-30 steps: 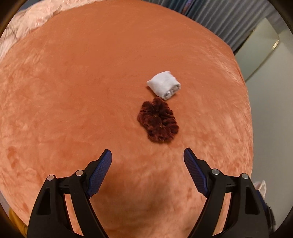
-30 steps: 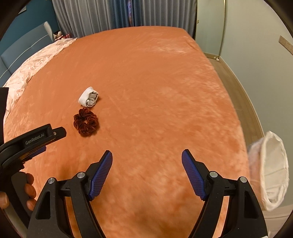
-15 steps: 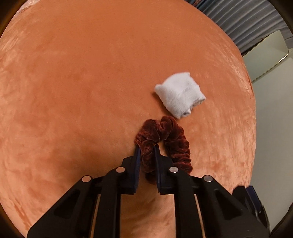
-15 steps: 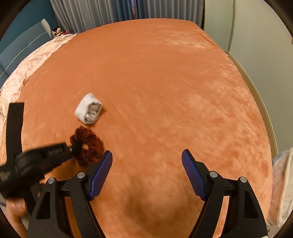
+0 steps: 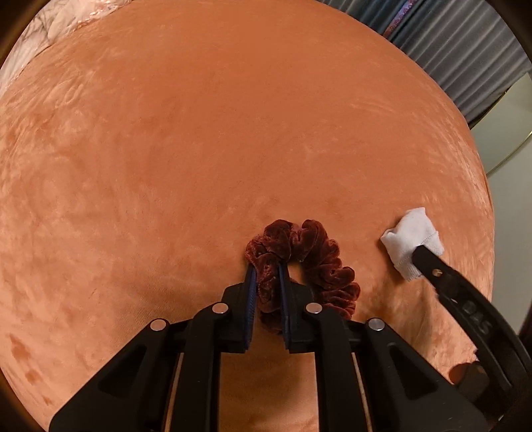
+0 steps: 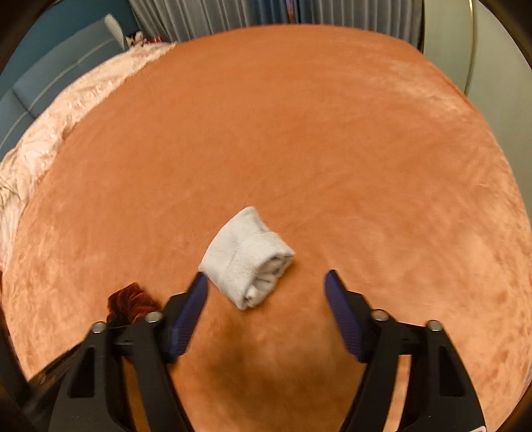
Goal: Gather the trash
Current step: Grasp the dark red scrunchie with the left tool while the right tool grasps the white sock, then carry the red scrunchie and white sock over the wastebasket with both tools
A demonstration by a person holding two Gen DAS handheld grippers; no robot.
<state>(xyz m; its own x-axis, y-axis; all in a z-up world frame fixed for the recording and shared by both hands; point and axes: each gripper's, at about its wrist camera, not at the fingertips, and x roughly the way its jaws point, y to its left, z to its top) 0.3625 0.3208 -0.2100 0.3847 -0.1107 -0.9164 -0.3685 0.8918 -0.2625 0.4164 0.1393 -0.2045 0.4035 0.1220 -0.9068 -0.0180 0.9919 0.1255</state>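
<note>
A dark red velvet scrunchie (image 5: 312, 262) lies on the orange bedspread (image 5: 199, 149). My left gripper (image 5: 267, 269) is shut on its near-left part. A rolled white sock (image 6: 247, 257) lies on the bedspread just ahead of my right gripper (image 6: 266, 277), which is open with its blue pads to either side of the sock's near end. In the left wrist view the sock (image 5: 410, 241) is at the right, with the right gripper's finger (image 5: 432, 262) over its near edge. A bit of the scrunchie (image 6: 128, 299) shows at the lower left of the right wrist view.
A pink quilt (image 6: 50, 133) lies along the bed's left side, with a blue headboard (image 6: 50, 73) behind it. Grey curtains (image 6: 216, 16) hang at the far end. The bed's right edge drops to a pale floor and wall (image 5: 508, 186).
My left gripper closed on the scrunchie and holds it. My right gripper moved left and forward to the white sock, still open.
</note>
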